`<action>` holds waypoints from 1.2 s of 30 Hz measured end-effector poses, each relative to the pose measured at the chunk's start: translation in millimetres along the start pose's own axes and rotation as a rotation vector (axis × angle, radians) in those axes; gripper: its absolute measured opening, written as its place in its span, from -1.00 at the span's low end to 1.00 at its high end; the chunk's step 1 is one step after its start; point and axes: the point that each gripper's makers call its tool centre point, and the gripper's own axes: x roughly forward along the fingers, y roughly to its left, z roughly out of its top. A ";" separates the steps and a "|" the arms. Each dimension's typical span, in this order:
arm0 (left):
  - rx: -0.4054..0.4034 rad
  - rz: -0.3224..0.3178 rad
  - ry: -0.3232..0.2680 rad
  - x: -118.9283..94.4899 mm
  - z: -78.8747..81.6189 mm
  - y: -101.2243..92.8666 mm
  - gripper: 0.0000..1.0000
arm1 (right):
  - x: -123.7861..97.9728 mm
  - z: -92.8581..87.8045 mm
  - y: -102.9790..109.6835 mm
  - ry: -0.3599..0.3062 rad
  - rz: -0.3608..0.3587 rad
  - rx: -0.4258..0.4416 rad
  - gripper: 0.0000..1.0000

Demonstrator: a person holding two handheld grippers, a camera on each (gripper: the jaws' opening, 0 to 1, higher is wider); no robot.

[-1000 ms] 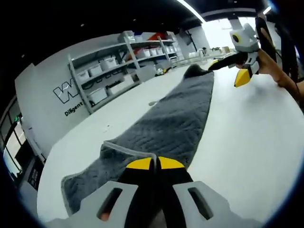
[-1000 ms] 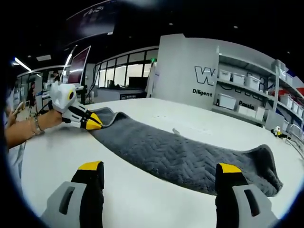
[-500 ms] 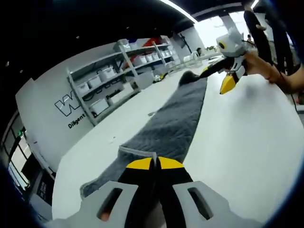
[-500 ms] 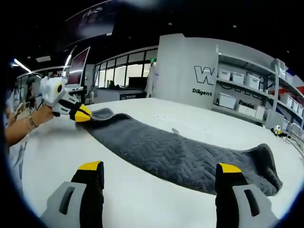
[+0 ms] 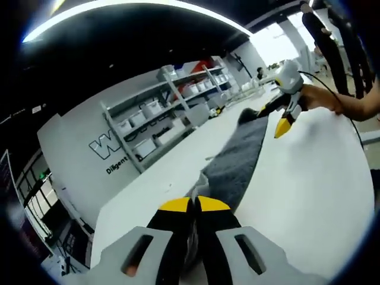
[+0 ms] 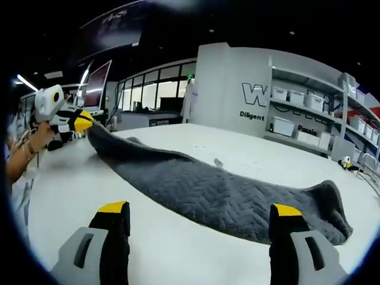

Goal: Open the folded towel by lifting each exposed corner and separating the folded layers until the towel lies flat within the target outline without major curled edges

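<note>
In the right gripper view, at the far left, the left gripper (image 6: 82, 120) with its yellow-tipped jaws closed together pinches one end of the long dark grey quilted towel (image 6: 219, 199) and holds that end raised off the broad white table (image 6: 77, 196). From there the towel runs as a narrow strip across the table toward the right, its long axis stretched between the two ends; the middle lies flat on the tabletop and the far right end (image 6: 329, 205) curls up in a thick fold. The right gripper (image 6: 199, 217) hovers over the near table edge with its two yellow-tipped jaws spread wide apart and nothing between them, well short of the towel's long side. In the left gripper view, the left gripper (image 5: 193, 205) has its jaws pressed shut on the near end of the towel (image 5: 237, 163), which stretches away up and to the right; the right gripper (image 5: 284, 122), held in a hand (image 5: 323, 101), hangs just beside the towel's far end. Grey metal shelves with white bins (image 5: 178, 101) line the wall behind.
</note>
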 end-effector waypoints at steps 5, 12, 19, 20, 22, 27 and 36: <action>-0.013 0.030 -0.019 -28.7 -3.2 5.5 -0.94 | -1.0 -0.2 -2.0 0.000 -0.004 0.003 0.98; -0.060 0.055 -0.045 -56.4 -13.7 8.7 -0.94 | -1.0 -0.2 -2.7 0.000 -0.004 0.005 0.98; -0.103 0.066 0.038 -66.1 -52.9 1.3 -0.94 | -2.7 -0.3 -4.2 -0.005 -0.004 0.017 0.98; -0.104 0.065 0.053 -65.6 -59.5 -1.4 -0.94 | -2.6 -0.6 -4.2 -0.004 -0.004 0.017 0.98; -0.113 0.038 0.075 -63.4 -70.6 -10.1 -0.94 | -2.5 -1.1 -3.6 -0.002 -0.001 0.016 0.98; -0.139 0.024 0.117 -59.1 -90.1 -19.7 -0.94 | -2.2 -4.0 -3.4 0.009 0.000 0.015 0.98; -0.130 0.025 0.168 -53.0 -111.2 -21.4 -0.94 | 2.4 -9.7 -2.1 0.026 0.013 0.005 0.99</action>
